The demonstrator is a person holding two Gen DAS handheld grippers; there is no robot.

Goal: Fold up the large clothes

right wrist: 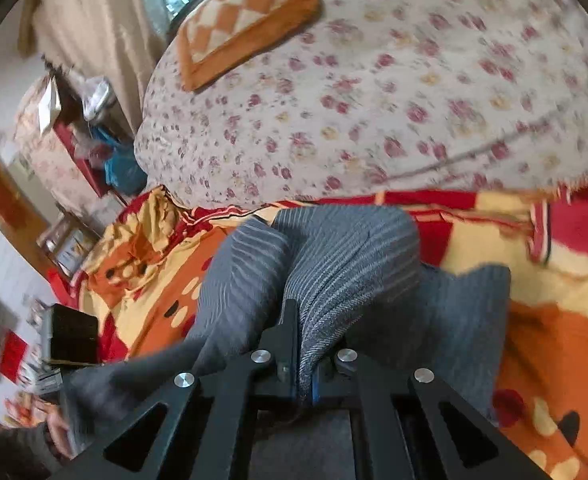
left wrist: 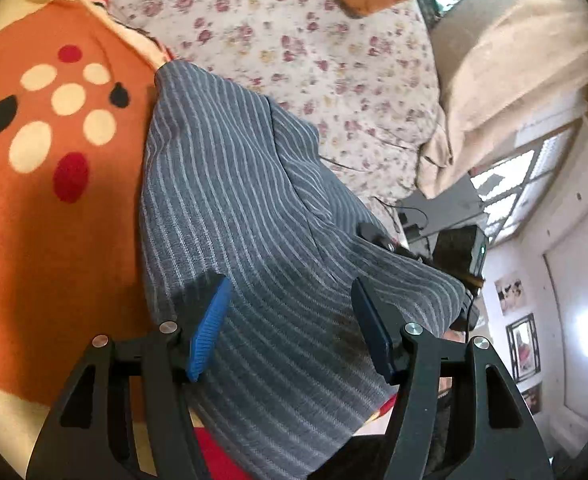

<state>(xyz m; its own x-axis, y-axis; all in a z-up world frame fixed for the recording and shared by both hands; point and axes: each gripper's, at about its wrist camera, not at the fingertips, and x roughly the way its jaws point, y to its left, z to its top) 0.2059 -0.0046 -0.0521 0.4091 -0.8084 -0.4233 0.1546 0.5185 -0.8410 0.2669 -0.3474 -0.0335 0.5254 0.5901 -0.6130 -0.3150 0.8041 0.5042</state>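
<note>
Grey striped garment (right wrist: pixel 346 264) bunched on the orange spotted blanket (left wrist: pixel 54 208), pinched by one claw.

In the right wrist view the garment rises at centre, and the right gripper (right wrist: pixel 304 354) at 6 o'clock is clenched on a fold of it, cloth squeezed between its closed fingers. In the left wrist view the left gripper (left wrist: pixel 290 328) at 6 o'clock stands released, its blue pads (left wrist: pixel 210 326) spread apart over the garment with no cloth pinched. The blanket lies under and around the garment; beyond it at 12 o'clock spreads a floral bedsheet (right wrist: pixel 394 112) carrying an orange checked cushion (right wrist: pixel 246 16). A beige curtain (left wrist: pixel 514 76) hangs at 2 o'clock in the left view. The raised cloth hides the blanket behind it.
</note>
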